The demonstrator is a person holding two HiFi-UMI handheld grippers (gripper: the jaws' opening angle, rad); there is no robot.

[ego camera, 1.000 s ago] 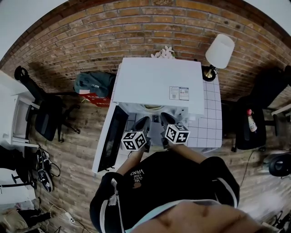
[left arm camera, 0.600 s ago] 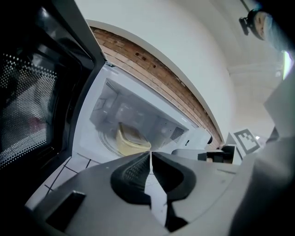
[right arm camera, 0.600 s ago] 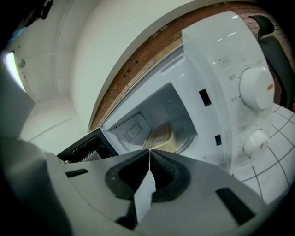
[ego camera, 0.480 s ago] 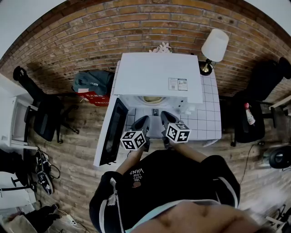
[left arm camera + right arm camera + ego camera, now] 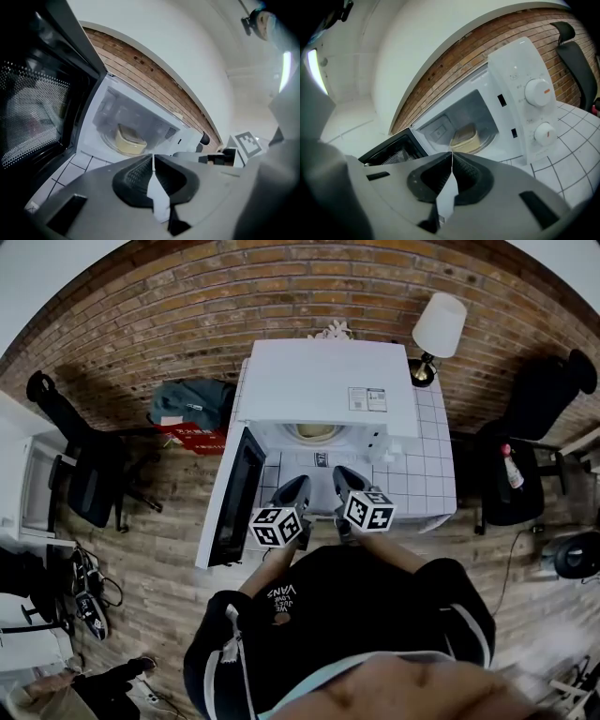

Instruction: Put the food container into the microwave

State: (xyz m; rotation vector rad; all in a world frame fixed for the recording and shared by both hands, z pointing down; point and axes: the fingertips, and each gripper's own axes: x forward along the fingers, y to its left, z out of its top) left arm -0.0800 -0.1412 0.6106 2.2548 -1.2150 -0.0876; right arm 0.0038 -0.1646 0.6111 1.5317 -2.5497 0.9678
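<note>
Both claws have drawn back a little from the mouth of the microwave (image 5: 328, 395) over the last second. The left claw (image 5: 153, 157) and right claw (image 5: 451, 154) are each pinched together on nothing, while the pale yellow food container (image 5: 465, 138) sits on the turntable inside, so the placing looks done. The door (image 5: 234, 498) hangs wide open at the left, just beside the left claw, and closing it seems all that remains; the lamp (image 5: 439, 326) stands clear on the tiled counter (image 5: 427, 465) to the right.

Food container (image 5: 465, 138) inside microwave (image 5: 323, 395)
</note>
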